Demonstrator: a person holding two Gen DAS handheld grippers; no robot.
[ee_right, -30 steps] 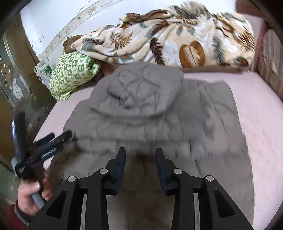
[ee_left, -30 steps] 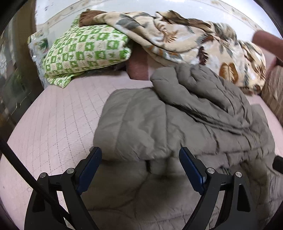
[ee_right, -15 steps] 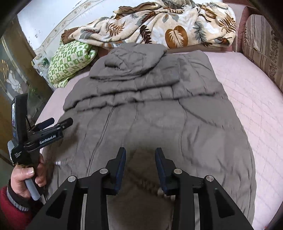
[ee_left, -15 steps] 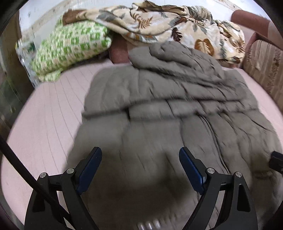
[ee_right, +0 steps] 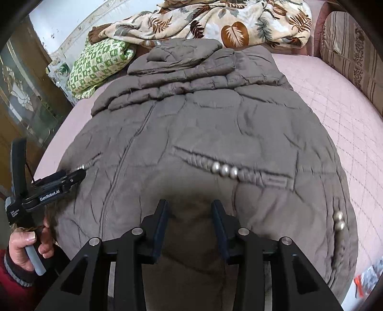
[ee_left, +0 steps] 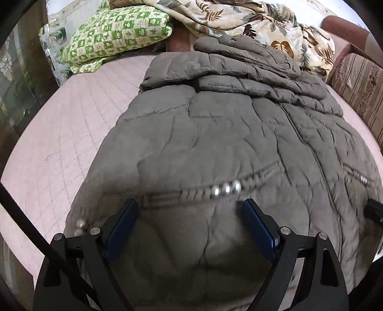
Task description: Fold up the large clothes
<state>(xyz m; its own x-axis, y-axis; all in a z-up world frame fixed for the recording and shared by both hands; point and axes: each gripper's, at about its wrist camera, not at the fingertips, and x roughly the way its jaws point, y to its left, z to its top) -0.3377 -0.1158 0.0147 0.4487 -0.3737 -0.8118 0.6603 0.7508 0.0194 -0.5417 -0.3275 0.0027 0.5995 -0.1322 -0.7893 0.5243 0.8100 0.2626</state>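
Across the pink bed [ee_left: 59, 143], the grey padded coat [ee_left: 215, 134] is lying flat, sleeves seemingly folded in. Left gripper [ee_left: 189, 224] is hovering wide open above the hem; right gripper [ee_right: 190, 224] is opening, pinching nothing. Next, both need hem grasps for folding toward the head edge.

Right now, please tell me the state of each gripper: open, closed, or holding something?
Left gripper: open wide above the grey coat, holding nothing.
Right gripper: jaws opening, nothing between them.

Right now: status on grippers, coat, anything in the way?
Left gripper open over coat, gripping nothing. Right gripper opening, nothing pinched. Coat flat on bed, hood end far. Blanket and pillow beyond, clear.
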